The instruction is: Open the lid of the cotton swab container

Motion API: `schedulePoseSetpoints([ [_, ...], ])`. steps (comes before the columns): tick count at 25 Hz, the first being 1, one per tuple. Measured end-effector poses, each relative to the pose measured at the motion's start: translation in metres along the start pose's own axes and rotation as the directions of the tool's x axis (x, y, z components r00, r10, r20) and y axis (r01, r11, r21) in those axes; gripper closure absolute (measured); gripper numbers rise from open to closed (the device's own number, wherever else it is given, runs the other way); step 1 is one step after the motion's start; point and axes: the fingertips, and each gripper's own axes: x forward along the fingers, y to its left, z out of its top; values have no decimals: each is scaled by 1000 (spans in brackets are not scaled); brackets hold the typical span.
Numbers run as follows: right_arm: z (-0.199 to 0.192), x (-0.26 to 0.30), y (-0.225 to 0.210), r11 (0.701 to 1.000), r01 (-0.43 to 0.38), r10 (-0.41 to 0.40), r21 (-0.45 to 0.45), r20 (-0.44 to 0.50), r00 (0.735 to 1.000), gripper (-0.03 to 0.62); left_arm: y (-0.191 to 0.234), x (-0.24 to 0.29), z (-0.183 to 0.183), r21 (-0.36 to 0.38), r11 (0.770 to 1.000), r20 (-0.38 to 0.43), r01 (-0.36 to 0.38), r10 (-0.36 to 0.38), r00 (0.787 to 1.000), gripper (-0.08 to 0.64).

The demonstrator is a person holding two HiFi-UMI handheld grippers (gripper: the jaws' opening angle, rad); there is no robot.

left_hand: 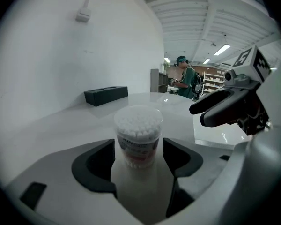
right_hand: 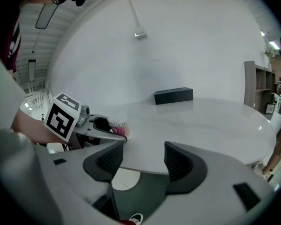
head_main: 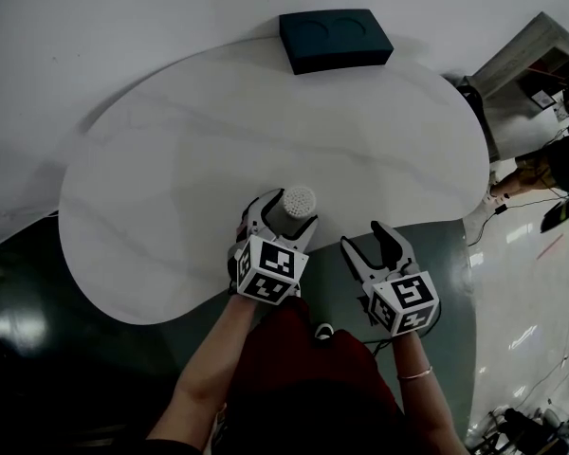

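Note:
The cotton swab container (head_main: 292,207), a clear round tub with white swab tips showing at its top, stands upright near the front edge of the white table (head_main: 171,159). My left gripper (head_main: 280,214) is open around it. In the left gripper view the container (left_hand: 138,135) stands between the two dark pads with a thin gap on each side. My right gripper (head_main: 368,238) is open and empty, to the right of the container at the table's front edge. The right gripper view shows the container (right_hand: 117,128) at the left, inside the left gripper (right_hand: 89,123).
A dark rectangular box (head_main: 334,38) lies at the table's far edge, against the white wall. The table's curved front edge runs just under both grippers, with grey floor below. A person (left_hand: 185,81) stands far off among shelves.

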Motion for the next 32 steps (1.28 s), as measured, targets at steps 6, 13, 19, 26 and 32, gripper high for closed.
schedulePoseSetpoints([
  [6, 0, 3, -4, 1000, 3, -3, -4, -6, 1000, 328, 3, 3, -2, 30, 999, -28, -23, 24, 999, 255],
  [13, 16, 0, 14, 996, -59, 61, -68, 27, 998, 328, -5, -1, -2, 46, 998, -38, 47, -45, 998, 288],
  [19, 48, -10, 33, 985, -128, 141, -117, 109, 984, 328, -8, -17, 13, 44, 996, -20, 75, -74, 997, 291],
  [26, 77, -25, 58, 964, -207, 236, -165, 182, 955, 328, -12, -42, 28, 32, 993, -6, 110, -110, 994, 291],
  [32, 79, -29, 81, 936, -266, 306, -230, 160, 939, 328, -16, -60, 34, 41, 988, 8, 147, -147, 989, 291],
])
